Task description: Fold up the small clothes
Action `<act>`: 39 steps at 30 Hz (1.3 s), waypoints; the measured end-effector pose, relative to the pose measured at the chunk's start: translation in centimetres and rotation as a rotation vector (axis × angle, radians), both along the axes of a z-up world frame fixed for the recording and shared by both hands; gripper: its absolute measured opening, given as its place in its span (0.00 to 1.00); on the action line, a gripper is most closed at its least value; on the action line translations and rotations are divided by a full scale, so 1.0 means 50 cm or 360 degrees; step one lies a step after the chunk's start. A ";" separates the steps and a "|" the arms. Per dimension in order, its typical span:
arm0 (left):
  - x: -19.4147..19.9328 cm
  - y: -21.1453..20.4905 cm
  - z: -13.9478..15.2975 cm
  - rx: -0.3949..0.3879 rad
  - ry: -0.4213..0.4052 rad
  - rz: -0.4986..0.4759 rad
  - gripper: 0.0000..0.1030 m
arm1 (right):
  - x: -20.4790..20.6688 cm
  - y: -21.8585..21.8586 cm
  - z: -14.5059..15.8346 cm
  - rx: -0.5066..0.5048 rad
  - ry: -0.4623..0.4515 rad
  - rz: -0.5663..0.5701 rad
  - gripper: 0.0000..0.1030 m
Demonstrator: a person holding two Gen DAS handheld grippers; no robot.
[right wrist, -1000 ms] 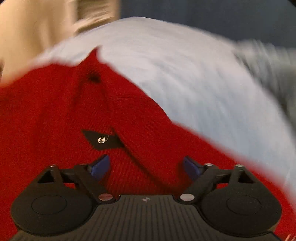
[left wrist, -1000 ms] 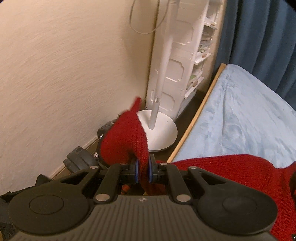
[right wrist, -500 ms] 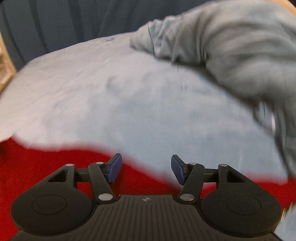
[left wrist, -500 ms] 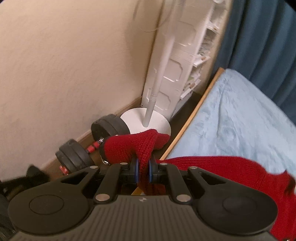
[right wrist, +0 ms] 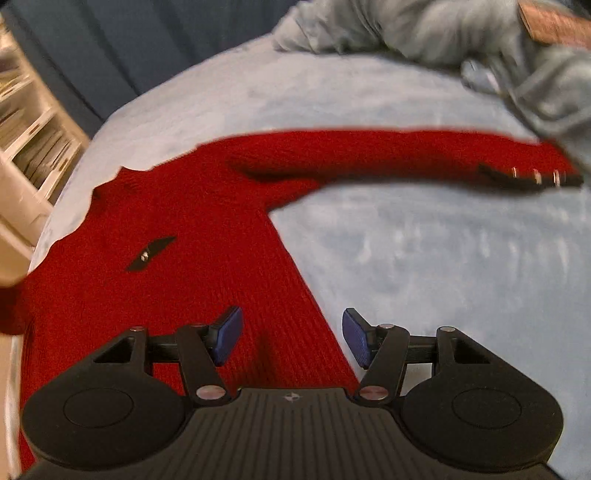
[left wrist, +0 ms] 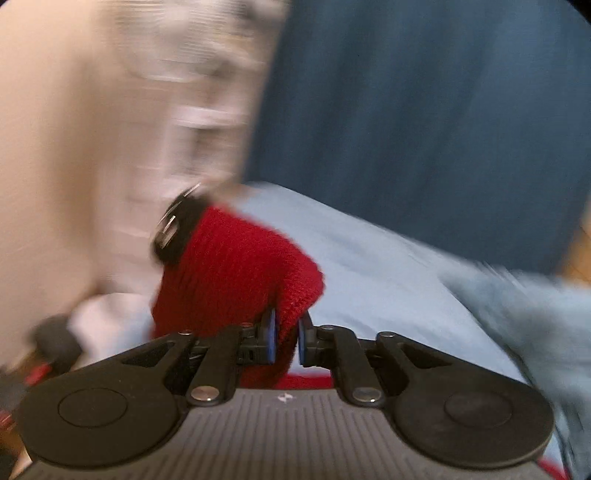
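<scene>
A red knit sweater (right wrist: 177, 229) lies spread on the pale blue bed cover (right wrist: 443, 258), with one sleeve (right wrist: 388, 155) stretched out to the right and ending in a black buttoned cuff (right wrist: 532, 177). My right gripper (right wrist: 291, 338) is open and empty, just above the sweater's body near its right edge. My left gripper (left wrist: 284, 338) is shut on the other red sleeve (left wrist: 236, 273), which hangs over it with a black buttoned cuff (left wrist: 177, 225) at its end. The left wrist view is blurred.
A grey garment (right wrist: 461, 33) is heaped at the far right of the bed and also shows in the left wrist view (left wrist: 524, 306). A white shelf unit (right wrist: 26, 147) stands left of the bed. Dark blue curtains (left wrist: 424, 110) hang behind. A cream wall (left wrist: 55, 147) is on the left.
My left gripper has swung right with the red sleeve, from facing the wall and floor to facing the bed and curtain. My right gripper has pulled back, so the sweater is in view again.
</scene>
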State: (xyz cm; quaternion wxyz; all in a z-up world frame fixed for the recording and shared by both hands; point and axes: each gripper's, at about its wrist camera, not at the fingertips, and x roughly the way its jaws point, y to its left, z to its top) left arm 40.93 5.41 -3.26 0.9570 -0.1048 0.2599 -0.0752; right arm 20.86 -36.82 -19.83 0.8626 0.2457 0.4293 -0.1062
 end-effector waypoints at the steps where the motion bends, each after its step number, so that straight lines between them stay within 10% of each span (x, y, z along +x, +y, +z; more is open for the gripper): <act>1: -0.008 -0.049 -0.014 0.0053 0.0034 -0.0121 0.42 | -0.004 0.005 0.007 -0.0016 -0.0012 0.0015 0.60; 2: -0.017 -0.091 -0.036 0.0113 0.0087 -0.0224 0.83 | -0.005 0.005 0.011 -0.0017 -0.0019 0.0027 0.60; 3: -0.030 -0.123 -0.064 0.0186 0.0146 -0.0270 0.96 | -0.008 0.004 0.013 -0.0012 -0.0020 0.0037 0.60; 7: -0.084 -0.119 -0.162 0.0361 0.0241 -0.0279 1.00 | -0.011 -0.014 0.001 -0.0011 -0.0003 0.0044 0.60; 13: -0.034 0.070 -0.196 0.0165 0.0390 0.0059 1.00 | 0.033 -0.025 -0.020 0.0082 -0.0035 0.0028 0.60; 18: 0.049 0.105 -0.249 0.0062 0.0654 0.0033 1.00 | 0.154 -0.033 -0.026 0.0192 -0.0180 -0.0021 0.60; 23: 0.088 0.068 -0.308 0.0076 0.0854 0.0020 0.80 | 0.292 -0.027 -0.043 0.0335 -0.0264 -0.0011 0.60; 29: 0.108 0.099 -0.312 -0.0038 0.0879 0.0113 0.78 | 0.452 0.063 -0.078 -0.0253 -0.0153 0.0319 0.58; 33: 0.120 0.089 -0.301 0.0055 0.0841 0.0090 0.28 | 0.437 0.085 -0.061 -0.0325 -0.0165 0.0465 0.13; 39: 0.119 0.146 -0.276 -0.0001 0.0839 0.0017 0.23 | 0.354 0.036 0.045 -0.0036 -0.0294 0.0486 0.11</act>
